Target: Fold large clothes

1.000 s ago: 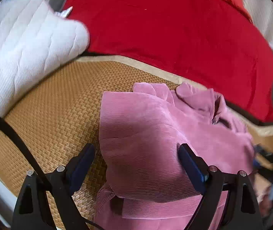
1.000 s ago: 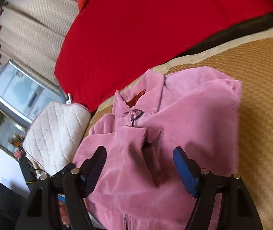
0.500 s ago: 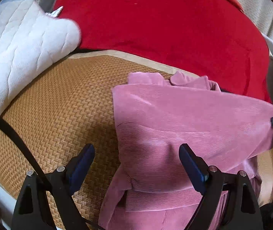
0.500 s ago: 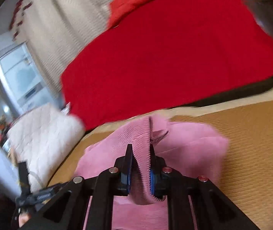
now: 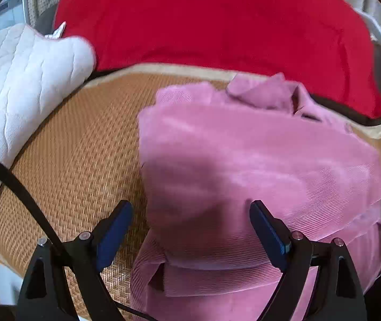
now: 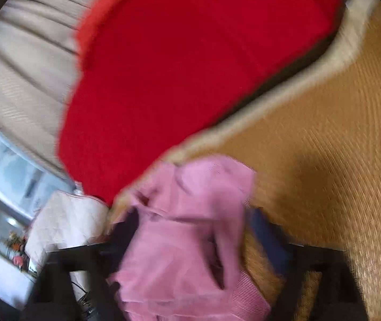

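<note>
Here the pink corduroy jacket (image 5: 257, 160) lies on the woven straw mat (image 5: 78, 155), folded over on itself, its collar (image 5: 268, 93) turned toward the big red cushion (image 5: 212, 21) at the far edge of the mat; a ribbed hem band shows at the near side, just under the left gripper (image 5: 190, 230). That left gripper hangs above the near part of the jacket with its blue-padded fingers (image 5: 114, 230) spread wide; the left pad sits over bare mat, the right pad over pink cloth, and neither presses on the fabric, so it grips nothing. A black cable (image 5: 16, 187) crosses the lower left of that view; a white quilted cushion (image 5: 22, 85) lies at the left side of the mat, touching the red one.

In the right wrist view, heavily blurred, the right gripper (image 6: 193, 238) has just been opening; its fingers now stand well apart on either side of the jacket (image 6: 185, 227), with cloth lying between them but no pad clamping it that I can make out. The red cushion (image 6: 190, 67) fills the upper part of this view; pale curtains (image 6: 24, 61) and a window show at the left, though the blur hides their detail.
</note>
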A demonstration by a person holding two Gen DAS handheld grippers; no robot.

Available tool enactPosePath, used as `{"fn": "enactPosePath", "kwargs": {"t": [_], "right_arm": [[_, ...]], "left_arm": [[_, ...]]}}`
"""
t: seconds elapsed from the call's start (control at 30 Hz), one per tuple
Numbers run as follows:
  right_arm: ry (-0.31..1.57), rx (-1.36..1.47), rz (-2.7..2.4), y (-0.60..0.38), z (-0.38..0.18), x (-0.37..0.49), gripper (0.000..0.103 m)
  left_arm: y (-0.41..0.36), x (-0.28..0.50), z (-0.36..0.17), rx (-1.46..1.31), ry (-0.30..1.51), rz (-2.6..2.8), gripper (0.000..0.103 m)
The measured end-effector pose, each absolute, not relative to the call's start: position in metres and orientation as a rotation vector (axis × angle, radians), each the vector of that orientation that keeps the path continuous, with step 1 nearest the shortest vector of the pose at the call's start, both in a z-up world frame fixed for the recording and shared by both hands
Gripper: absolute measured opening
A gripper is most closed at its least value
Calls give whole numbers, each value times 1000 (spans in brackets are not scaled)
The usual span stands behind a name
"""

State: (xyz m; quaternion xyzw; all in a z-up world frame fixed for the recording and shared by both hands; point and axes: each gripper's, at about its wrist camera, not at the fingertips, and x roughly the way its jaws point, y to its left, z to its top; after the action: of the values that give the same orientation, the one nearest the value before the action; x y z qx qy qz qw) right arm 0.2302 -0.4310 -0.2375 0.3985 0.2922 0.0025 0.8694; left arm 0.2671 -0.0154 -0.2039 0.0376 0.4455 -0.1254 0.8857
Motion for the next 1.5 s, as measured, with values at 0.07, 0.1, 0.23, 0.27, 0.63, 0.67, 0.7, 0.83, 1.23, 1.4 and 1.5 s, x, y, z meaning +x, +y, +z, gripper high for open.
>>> {"fn": "enactPosePath", "kwargs": {"t": [0.07, 0.1, 0.23, 0.27, 0.63, 0.67, 0.7, 0.83, 1.23, 1.4, 1.5], "right_arm": [[611, 707, 57, -408, -226, 234, 89], [617, 663, 80, -397, -224, 236, 77], [722, 573, 143, -362, -243, 254, 46], [746, 572, 137, -358, -249, 259, 46], [822, 599, 154, -349, -270, 264, 41], [814, 592, 182, -343, -269, 260, 41], [810, 574, 216, -338, -265, 256, 41], [896, 519, 287, -313, -279, 263, 41], [847, 446, 144, -326, -262, 280, 41], [921, 527, 86, -340, -303, 308, 41], [907, 456, 85, -333, -291, 306, 40]], "left_arm": [[-18, 261, -195, 74, 876, -283, 90], [-20, 259, -191, 70, 857, -296, 90], [-33, 263, -199, 104, 880, -283, 90], [-36, 267, -206, 118, 914, -273, 90], [-24, 274, -210, 80, 934, -299, 90], [-22, 272, -207, 72, 920, -305, 90], [-22, 270, -206, 74, 911, -309, 90], [-36, 274, -223, 157, 987, -289, 90], [-55, 317, -209, 163, 957, -216, 90], [-63, 344, -235, 174, 1035, -160, 91], [-64, 339, -228, 195, 1002, -178, 91]]}}
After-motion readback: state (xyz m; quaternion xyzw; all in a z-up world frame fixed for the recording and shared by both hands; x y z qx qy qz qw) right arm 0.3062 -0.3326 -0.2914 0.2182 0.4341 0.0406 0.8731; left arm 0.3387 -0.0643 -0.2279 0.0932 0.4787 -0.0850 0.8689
